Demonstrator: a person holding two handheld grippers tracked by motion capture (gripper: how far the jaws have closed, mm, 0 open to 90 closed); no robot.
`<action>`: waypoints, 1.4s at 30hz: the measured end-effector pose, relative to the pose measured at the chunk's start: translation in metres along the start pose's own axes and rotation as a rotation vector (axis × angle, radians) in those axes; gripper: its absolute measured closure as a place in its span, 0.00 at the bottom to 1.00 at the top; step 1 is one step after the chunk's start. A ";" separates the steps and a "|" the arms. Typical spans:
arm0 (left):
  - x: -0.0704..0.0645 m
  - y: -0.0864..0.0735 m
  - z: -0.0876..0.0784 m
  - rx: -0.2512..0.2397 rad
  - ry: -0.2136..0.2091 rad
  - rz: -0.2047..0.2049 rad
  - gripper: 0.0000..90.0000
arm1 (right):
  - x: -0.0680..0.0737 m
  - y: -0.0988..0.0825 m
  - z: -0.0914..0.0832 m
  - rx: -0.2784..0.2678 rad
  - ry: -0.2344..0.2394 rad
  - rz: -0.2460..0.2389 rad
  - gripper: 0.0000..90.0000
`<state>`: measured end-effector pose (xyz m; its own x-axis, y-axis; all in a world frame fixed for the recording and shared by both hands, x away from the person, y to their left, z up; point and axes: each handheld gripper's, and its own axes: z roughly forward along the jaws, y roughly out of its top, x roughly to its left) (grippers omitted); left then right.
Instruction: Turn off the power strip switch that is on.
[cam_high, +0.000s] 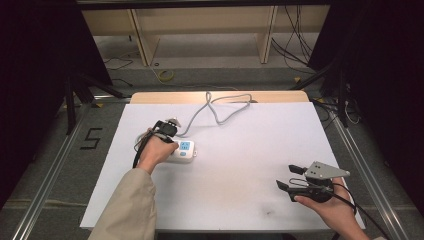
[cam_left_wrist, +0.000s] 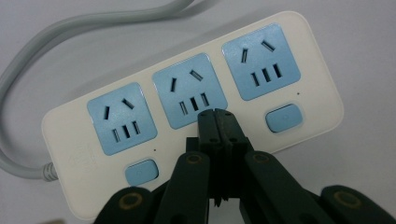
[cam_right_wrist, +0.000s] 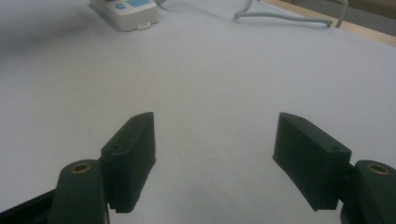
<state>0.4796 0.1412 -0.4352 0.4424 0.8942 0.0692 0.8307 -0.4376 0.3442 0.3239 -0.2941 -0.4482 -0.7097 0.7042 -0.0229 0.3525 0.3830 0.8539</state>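
With our left tool (cam_left_wrist: 217, 122) pressed together over the power strip (cam_left_wrist: 187, 116) at the counter's (cam_high: 240, 165) left, we should probably bear straight down on the middle switch, while our right tool (cam_right_wrist: 215, 158) waits spread wide, well apart.

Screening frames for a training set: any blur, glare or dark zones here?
High view: sharp, evenly lit white table, black margins at both sides. Left gripper view: power strip crisp, no glare. Right gripper view: soft focus, strip blurry at the top, left corner shaded.
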 end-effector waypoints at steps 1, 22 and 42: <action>0.000 0.001 0.000 0.005 0.001 0.001 1.00 | 0.000 0.000 0.000 0.000 -0.001 0.000 0.33; -0.003 0.004 0.001 0.032 0.018 0.003 1.00 | 0.000 0.000 0.000 0.000 -0.001 0.000 0.33; -0.007 0.006 0.003 0.032 0.034 0.017 1.00 | 0.001 0.000 0.000 0.000 0.000 0.001 0.33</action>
<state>0.4824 0.1320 -0.4361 0.4455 0.8889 0.1064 0.8335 -0.4552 0.3131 0.3228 -0.2936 -0.4481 -0.7093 0.7046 -0.0217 0.3537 0.3822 0.8537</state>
